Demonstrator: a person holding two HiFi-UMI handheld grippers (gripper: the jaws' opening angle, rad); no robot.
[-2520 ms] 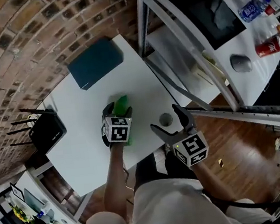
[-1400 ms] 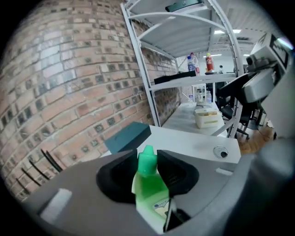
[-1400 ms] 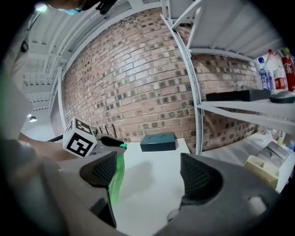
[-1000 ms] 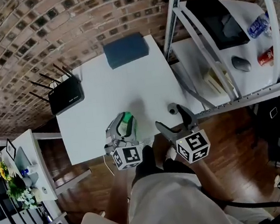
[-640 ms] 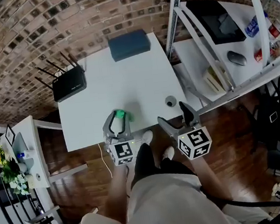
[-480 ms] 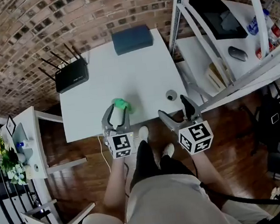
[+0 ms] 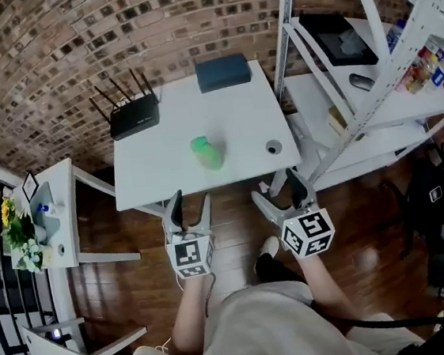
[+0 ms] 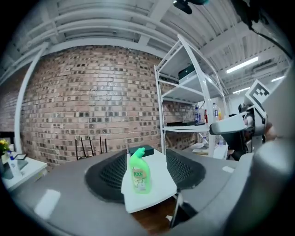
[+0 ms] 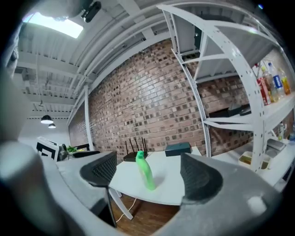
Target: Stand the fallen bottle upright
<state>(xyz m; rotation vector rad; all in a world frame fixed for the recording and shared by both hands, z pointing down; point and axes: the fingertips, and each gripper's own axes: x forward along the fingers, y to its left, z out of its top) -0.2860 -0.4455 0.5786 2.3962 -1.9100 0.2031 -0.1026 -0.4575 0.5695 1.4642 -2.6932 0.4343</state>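
Your left hand-held gripper (image 7: 189, 204) is opening, with nothing between its jaws; your right hand-held gripper (image 7: 275, 192) is hanging spread and empty. The green bottle (image 7: 206, 152) is standing upright at the frame's centre on the tabletop (image 7: 230, 108), well apart from both. Knocking the tabletop's edge risks toppling it.

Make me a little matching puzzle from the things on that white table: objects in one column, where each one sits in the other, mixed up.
Things:
1. green bottle
2. black router
3. dark blue box
4. small round grey object

Places, as seen from the person's side of the table:
A. far right corner
B. close to the right edge, towards the front
C. standing upright, about the middle
D. far left corner, antennas pointing up

Pairs: 1-C, 2-D, 3-A, 4-B.
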